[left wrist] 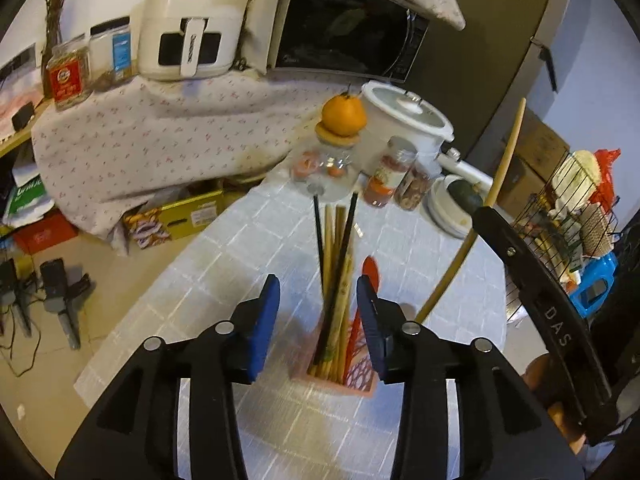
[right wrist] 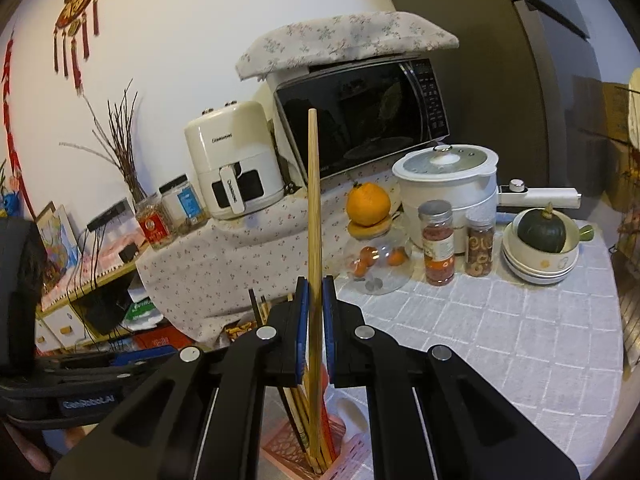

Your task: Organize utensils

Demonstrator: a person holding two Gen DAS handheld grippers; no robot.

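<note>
Chopsticks are the matter here: one long pale bamboo chopstick [right wrist: 315, 216] is pinched between the blue pads of the right gripper [right wrist: 315, 300], clenched on its lower half, so that the stick runs almost straight up the middle of the right wrist view, its blunt top reaching the dark door of the microwave in the upper centre. Its long axis is close to vertical, with its lower end dropping behind the gripper toward the pink perforated plastic utensil holder [right wrist: 288, 450] at the bottom centre of that frame, where a bundle of other bamboo and black chopsticks [left wrist: 336, 280] already stands. Whether the held tip is already inside the holder's rim or just above it cannot be told, since the gripper body hides that part. In the left wrist view the same chopstick shows as a curved pale rod in the right half of the frame, slanting from the upper right down toward the holder, which sits on the grey-white checked cloth of the bench [left wrist: 256, 248] at the lower centre. The left gripper [left wrist: 317, 316] is released, its blue pads spread wide either side of the standing bundle and touching nothing. The holder lies directly below the right gripper and along the stick's own axis, so the coming move is probably a straight downward release; the right hand is the one placed for it, the left merely flanking the holder.
</note>
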